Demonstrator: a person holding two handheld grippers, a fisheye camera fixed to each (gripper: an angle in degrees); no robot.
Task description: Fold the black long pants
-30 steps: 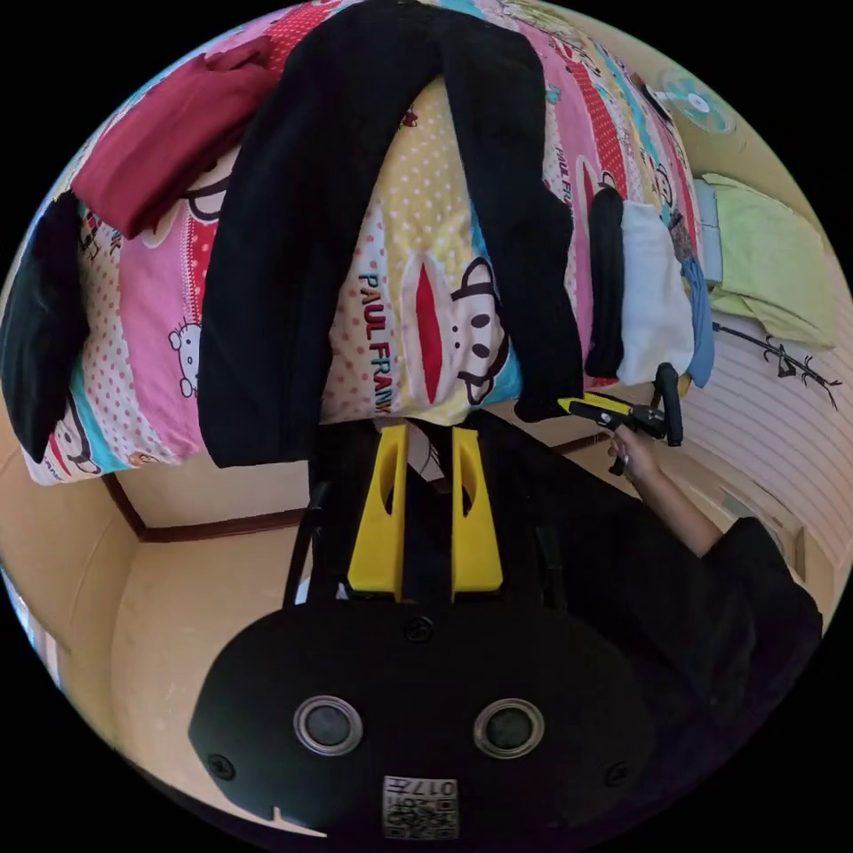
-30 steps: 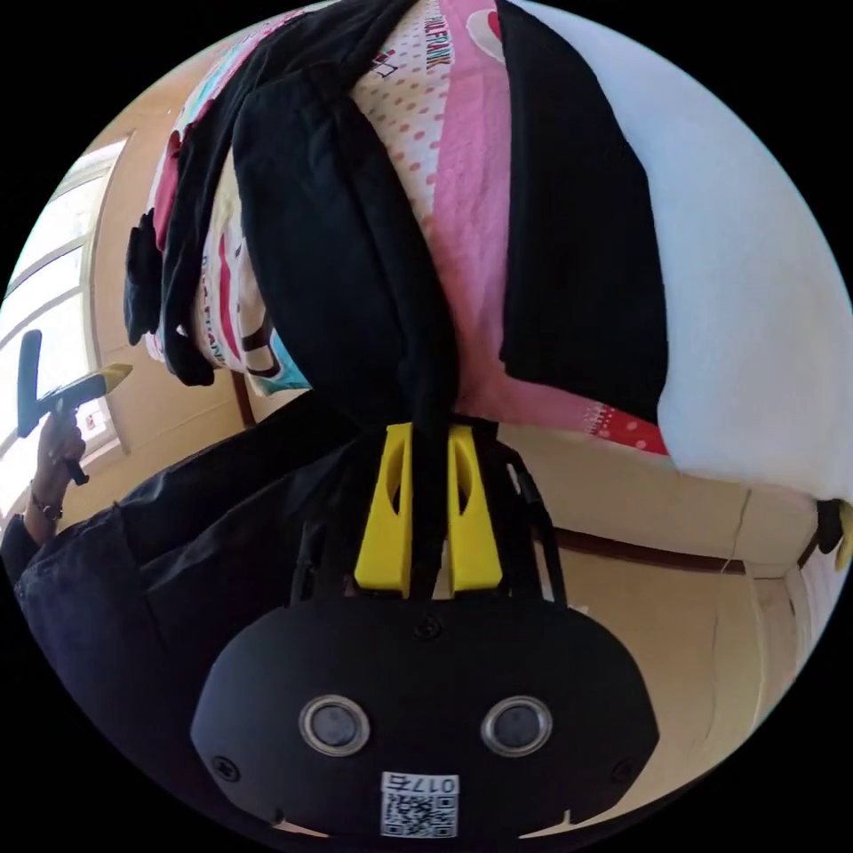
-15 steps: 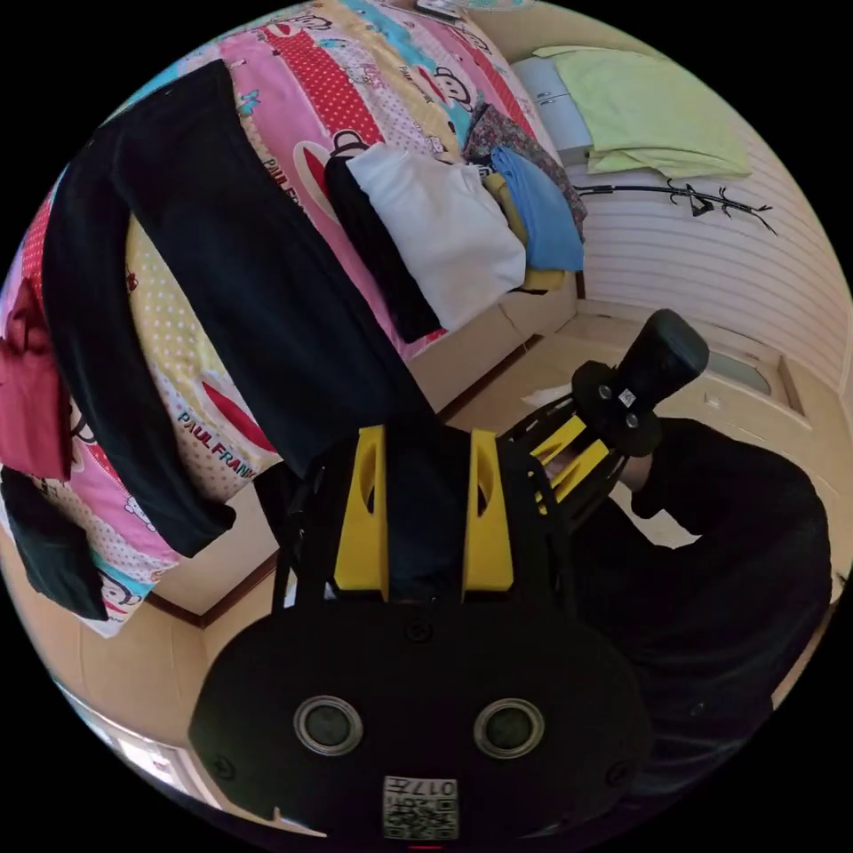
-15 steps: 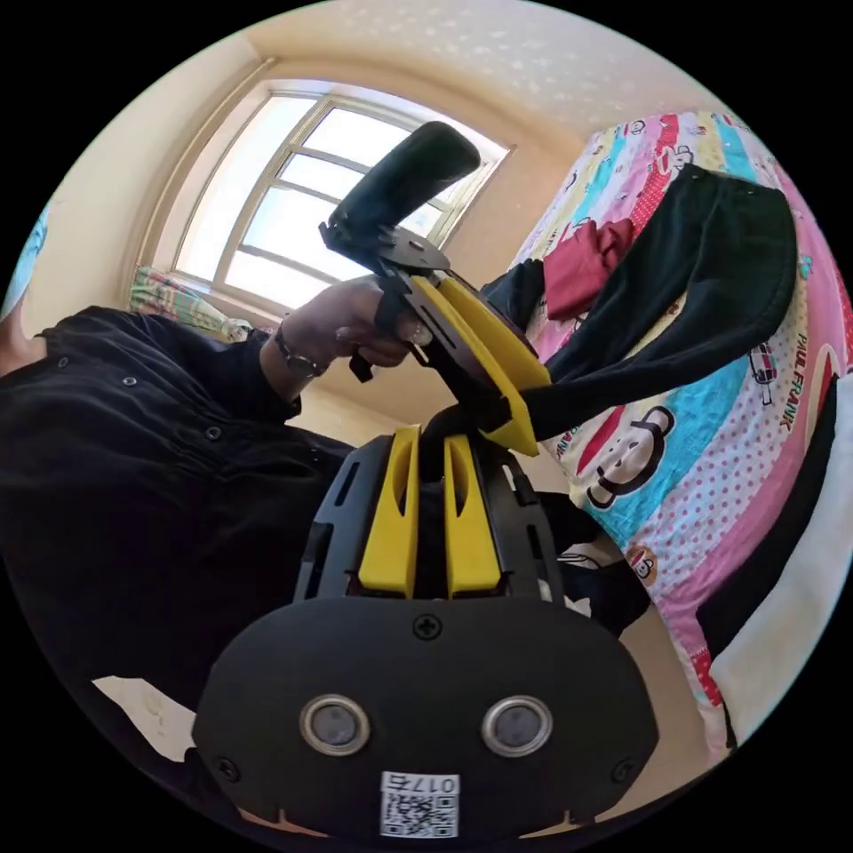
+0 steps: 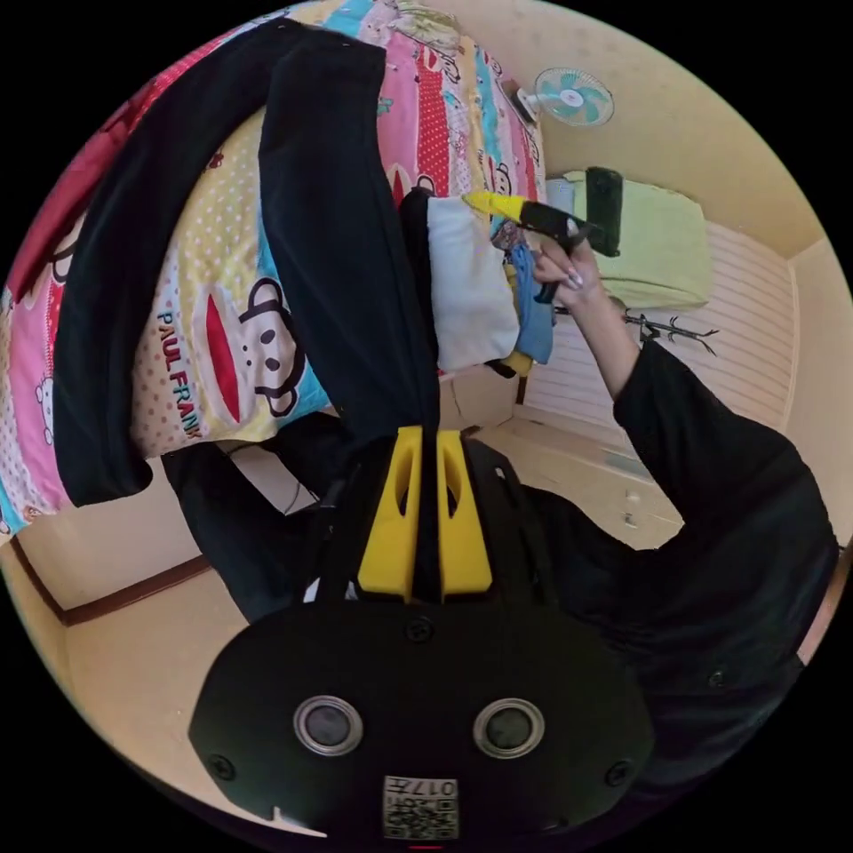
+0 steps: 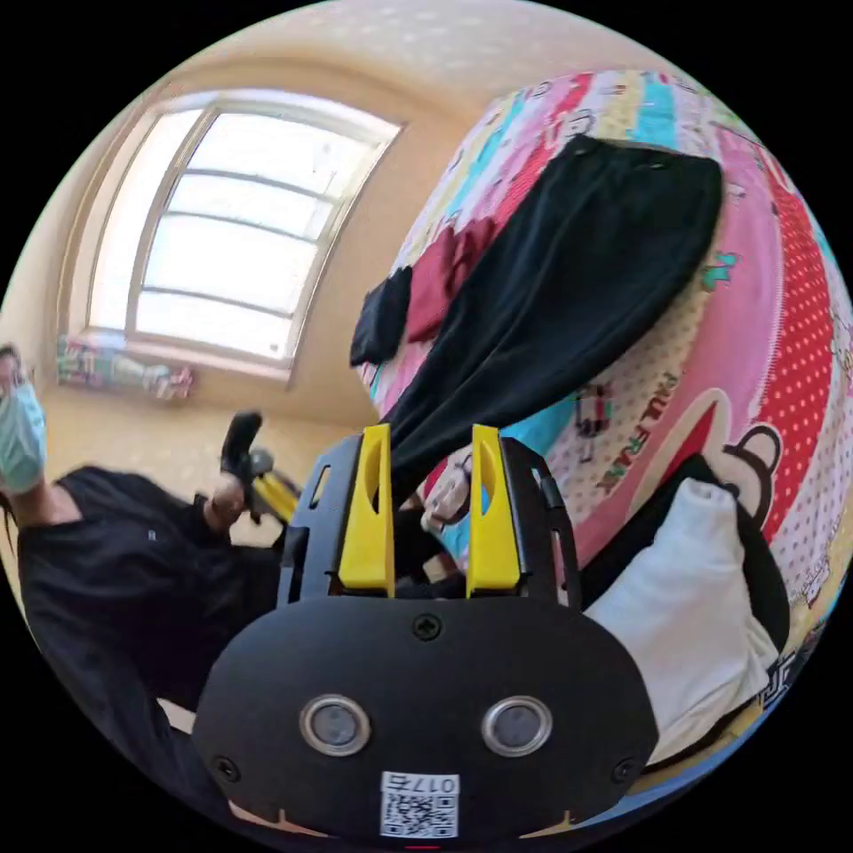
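Half a second back, held jaw to jaw; now well apart, right gripper point(image 6: 431, 440) spread with nothing between its jaws and drawn off to the folded stack. Colourful cartoon bedspread point(image 5: 213, 329) underneath everything. Black long pants point(image 5: 329, 240) laid across it, doubled at the top, both leg ends draped over the bed edge; broad and dark across the bedspread point(image 6: 675, 346) from the right gripper view point(image 6: 569, 275). Stack of folded clothes, white on top point(image 5: 471, 284), just beside the pants. Dark red garment point(image 6: 444, 271) beyond them. Left gripper point(image 5: 426, 444) clamped tight on one pant leg end, cloth running up from between the jaws. Right gripper point(image 5: 484, 203) raised in a hand point(image 5: 560, 271) above the stack.
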